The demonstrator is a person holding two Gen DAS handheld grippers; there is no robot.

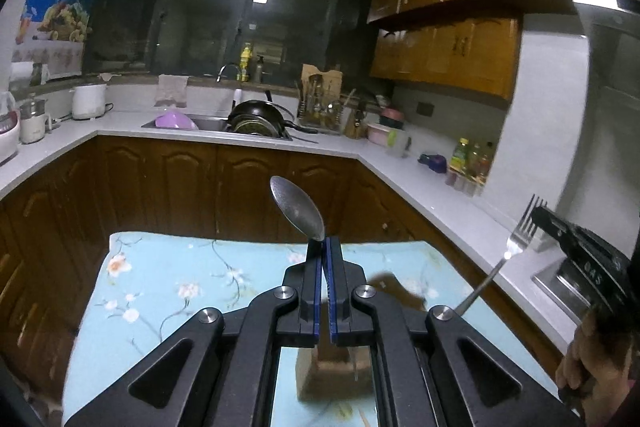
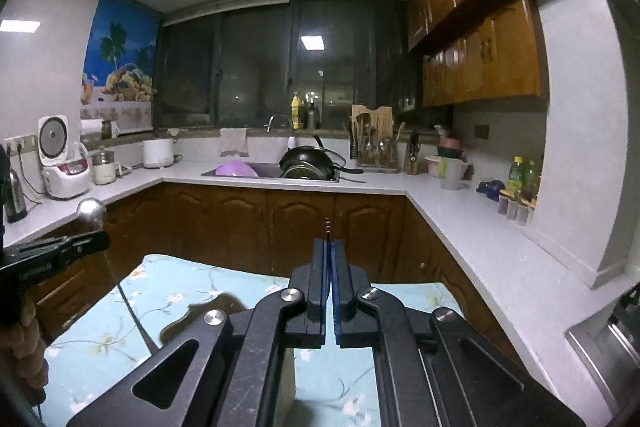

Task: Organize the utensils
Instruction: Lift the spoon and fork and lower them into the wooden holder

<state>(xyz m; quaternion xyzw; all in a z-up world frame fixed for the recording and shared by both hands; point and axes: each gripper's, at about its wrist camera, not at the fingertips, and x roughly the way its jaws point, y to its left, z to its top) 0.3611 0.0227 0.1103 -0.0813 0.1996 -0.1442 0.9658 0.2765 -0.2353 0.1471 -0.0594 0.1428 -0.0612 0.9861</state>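
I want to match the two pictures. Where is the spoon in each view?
Left wrist view: the spoon stands at centre, bowl up, clamped in the left gripper.
Right wrist view: the spoon is at the far left edge, only its round bowl above the left gripper.
Shared landmark: the black pan in the sink.

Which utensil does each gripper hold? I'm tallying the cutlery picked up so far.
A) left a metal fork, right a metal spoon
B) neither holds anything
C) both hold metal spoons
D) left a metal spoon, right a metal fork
D: the left gripper is shut on the silver metal spoon, its bowl sticking up, while the right gripper clamps the silver metal fork near its tines.
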